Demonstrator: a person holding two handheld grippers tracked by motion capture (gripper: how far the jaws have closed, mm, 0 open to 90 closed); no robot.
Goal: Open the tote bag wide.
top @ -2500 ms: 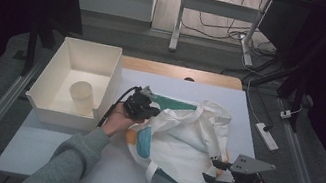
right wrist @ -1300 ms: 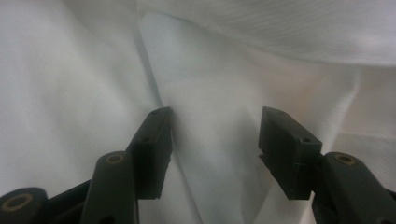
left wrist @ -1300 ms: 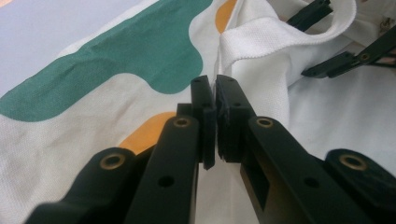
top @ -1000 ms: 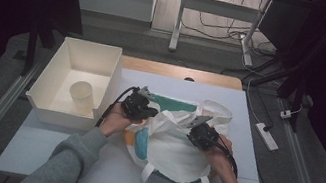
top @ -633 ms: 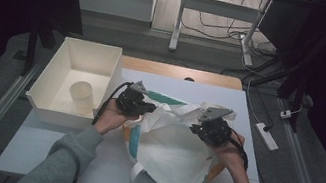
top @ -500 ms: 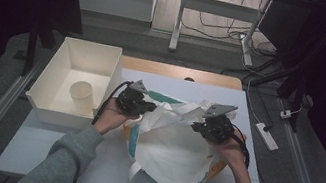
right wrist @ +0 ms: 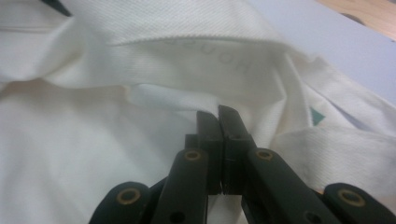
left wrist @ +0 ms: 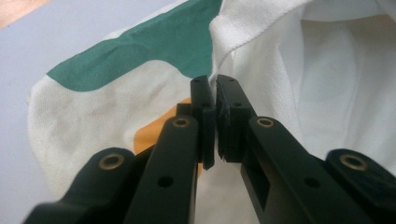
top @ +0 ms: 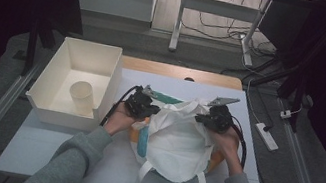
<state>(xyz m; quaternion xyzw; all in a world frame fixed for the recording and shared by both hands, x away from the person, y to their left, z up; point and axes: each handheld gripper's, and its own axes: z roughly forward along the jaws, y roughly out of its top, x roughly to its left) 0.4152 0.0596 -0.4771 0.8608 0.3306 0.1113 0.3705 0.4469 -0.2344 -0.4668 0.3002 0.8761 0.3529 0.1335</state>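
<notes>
what's going on: looks like a person is spreading a white tote bag [top: 177, 142] open by its mouth, one tongs on each side of the rim

where the bag is: lower middle of the high view, lying on the pale surface [top: 40, 143], on top of a flat cloth with green and orange print [left wrist: 135, 70]; its two straps hang off the bottom edge toward the person

left tongs [top: 144, 106]: pressed together on the bag's left rim. In the left gripper view the pads [left wrist: 208, 122] sit nearly closed with a fold of hem running in between them

right tongs [top: 213, 119]: same deal on the right rim, pinching a pleat of white fabric right at the tips in the right gripper view

the relation that matters: the mouth runs left-right across the frame between the two tongs, the bag body hangs below that line toward the person. Both are already on the cloth, neither hand is nearer. So my guess is the next move is pulling apart or lifting along that line

high view gives: the overall layout, plus a white bin [top: 60, 104] at the left with a cup [top: 81, 97] in it, near the left hand

gripper views give: the actual bite on the hem, and faint lettering showing through the fabric [right wrist: 210, 63] on the right side
</notes>
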